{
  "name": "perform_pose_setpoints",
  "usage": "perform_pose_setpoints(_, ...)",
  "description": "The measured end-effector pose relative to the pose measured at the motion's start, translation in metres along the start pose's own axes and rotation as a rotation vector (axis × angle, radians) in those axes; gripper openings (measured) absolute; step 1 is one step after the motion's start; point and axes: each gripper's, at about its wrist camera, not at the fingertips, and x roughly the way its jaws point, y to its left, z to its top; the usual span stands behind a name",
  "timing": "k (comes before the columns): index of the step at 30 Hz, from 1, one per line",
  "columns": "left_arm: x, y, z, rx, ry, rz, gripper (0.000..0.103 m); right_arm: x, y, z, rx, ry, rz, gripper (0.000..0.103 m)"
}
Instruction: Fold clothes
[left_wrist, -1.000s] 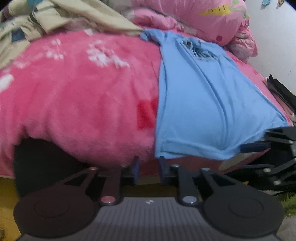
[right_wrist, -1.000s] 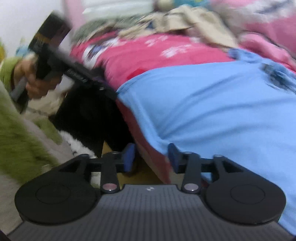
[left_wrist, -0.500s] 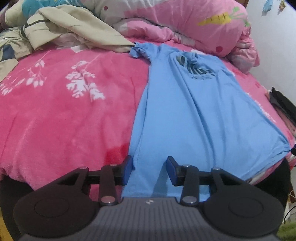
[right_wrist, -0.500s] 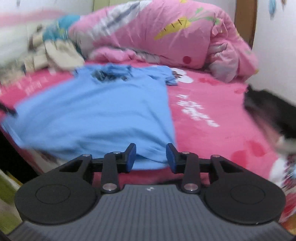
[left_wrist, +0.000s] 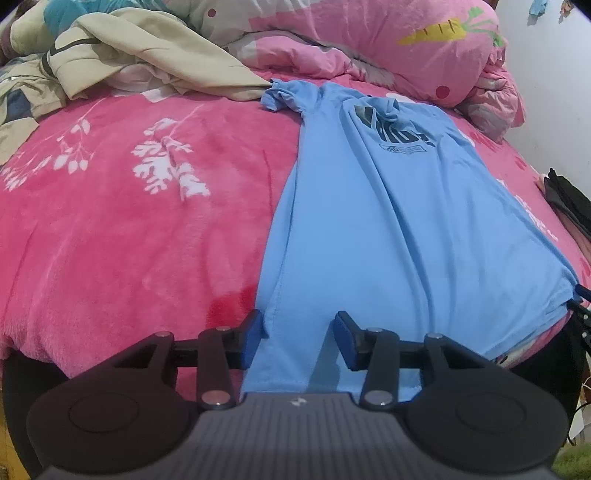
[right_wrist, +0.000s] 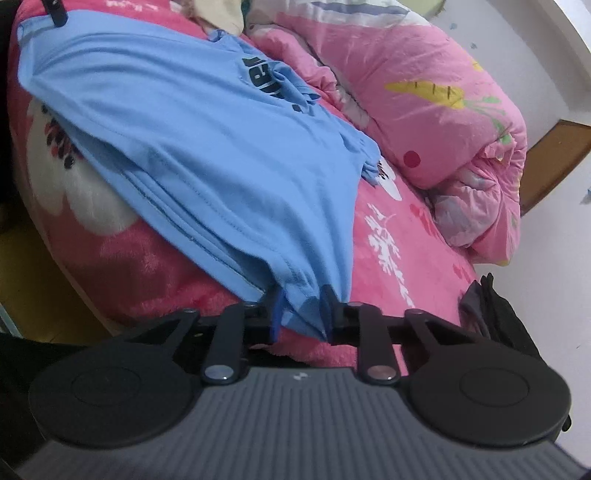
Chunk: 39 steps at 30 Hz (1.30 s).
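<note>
Light-blue cotton T-shirt (left_wrist: 399, 221) hem: bunched corner pinched by right gripper (right_wrist: 301, 314); left gripper (left_wrist: 297, 338) spread, unclamped. Uneven lift/slip risked.

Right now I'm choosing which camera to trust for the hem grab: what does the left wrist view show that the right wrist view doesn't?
Only the left wrist view: the left hand-held gripper open, its fingers straddling the light blue cotton T-shirt hem, and beige crumpled clothes piled behind.

Only the right wrist view: the right hand-held gripper with bunched hem cloth between its fingers, and a wooden board against the wall.

Both: the T-shirt with its dark chest print, the pink fleece blanket, the pink carrot-print duvet.
</note>
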Motion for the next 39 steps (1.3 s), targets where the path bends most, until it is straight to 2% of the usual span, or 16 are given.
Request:
perform_pose_setpoints(1,0.000,0.000,0.000,0.003,0.000,0.001,0.045,-0.001,-0.003,0.000,0.029,-0.006,-0.012,0.002)
perform_pose_setpoints(4,0.000,-0.002,-0.001,0.015,0.000,0.004,0.045,-0.010,-0.011,-0.003,0.109,-0.035,-0.045,0.000)
perform_pose_setpoints(23,-0.005,0.000,-0.004,0.035,0.014,0.005,0.046,-0.030,-0.060,-0.055,0.611,0.073,0.027,0.003)
perform_pose_setpoints(25,-0.010,0.003,-0.006,0.017,0.014,-0.004,0.046,-0.035,-0.077,-0.064,0.736,0.052,0.056,0.003)
perform_pose_setpoints(27,-0.014,0.007,-0.008,-0.012,0.015,-0.028,0.048,-0.035,-0.093,-0.070,0.864,0.018,0.105,0.007)
perform_pose_setpoints(28,-0.015,0.009,-0.009,-0.023,0.016,-0.040,0.048,-0.030,-0.099,-0.070,0.918,-0.002,0.141,0.014)
perform_pose_setpoints(29,-0.016,0.011,-0.010,-0.033,0.017,-0.052,0.049,-0.025,-0.104,-0.069,0.971,-0.022,0.177,0.025)
perform_pose_setpoints(31,-0.014,0.013,-0.012,-0.047,0.023,-0.063,0.049,-0.012,-0.107,-0.063,1.021,-0.036,0.236,0.039)
perform_pose_setpoints(32,-0.012,0.013,-0.013,-0.052,0.027,-0.065,0.049,-0.003,-0.107,-0.059,1.029,-0.031,0.257,0.042)
perform_pose_setpoints(37,-0.005,0.013,-0.018,-0.086,0.021,-0.060,0.049,0.033,-0.101,-0.051,1.040,0.062,0.306,0.041)
perform_pose_setpoints(39,-0.004,0.010,-0.021,-0.086,0.013,-0.046,0.045,0.029,-0.099,-0.045,1.012,0.075,0.299,0.027)
